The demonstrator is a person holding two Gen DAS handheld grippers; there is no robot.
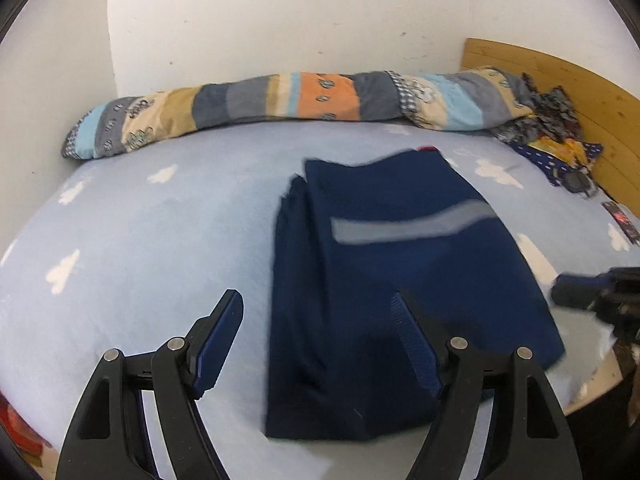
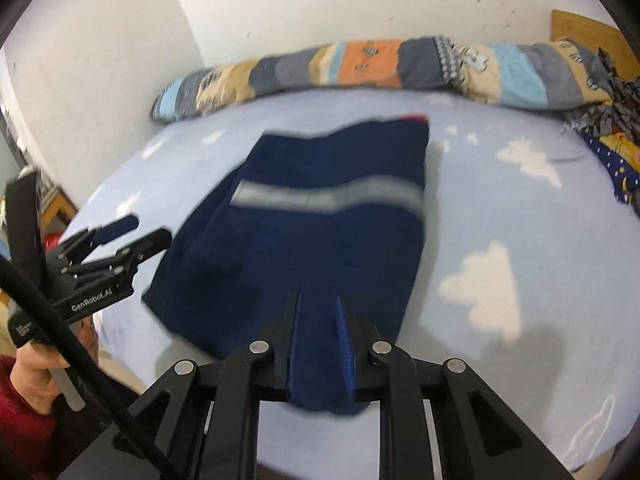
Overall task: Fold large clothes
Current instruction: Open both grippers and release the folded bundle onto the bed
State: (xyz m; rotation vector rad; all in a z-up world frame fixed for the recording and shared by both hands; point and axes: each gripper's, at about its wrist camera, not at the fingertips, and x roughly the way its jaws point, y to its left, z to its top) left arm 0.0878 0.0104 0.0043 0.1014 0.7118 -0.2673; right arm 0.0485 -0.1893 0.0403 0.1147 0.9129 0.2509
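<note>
- Navy blue knit garment with a grey band [image 2: 320, 240]: lying folded on the light blue cloud-print bed sheet [image 1: 140, 240], in front of the striped rolled quilt [image 1: 280, 100].
- Left gripper [image 1: 320, 340]: jaws standing open, holding nothing, hovering over the garment's near edge.
- Right gripper [image 2: 318, 344]: jaws nearly closed, seemingly pinching the near hem.
- Handling: likely soft, light and limp; best taken at hem corners.

A bed [image 1: 140, 240] with a pale blue, cloud-printed sheet fills the room's corner, white walls [image 1: 280, 20] at the far and left sides. A striped patchwork quilt [image 1: 280, 100] lies rolled along the far wall; a wooden headboard [image 1: 580, 92] stands far right
</note>
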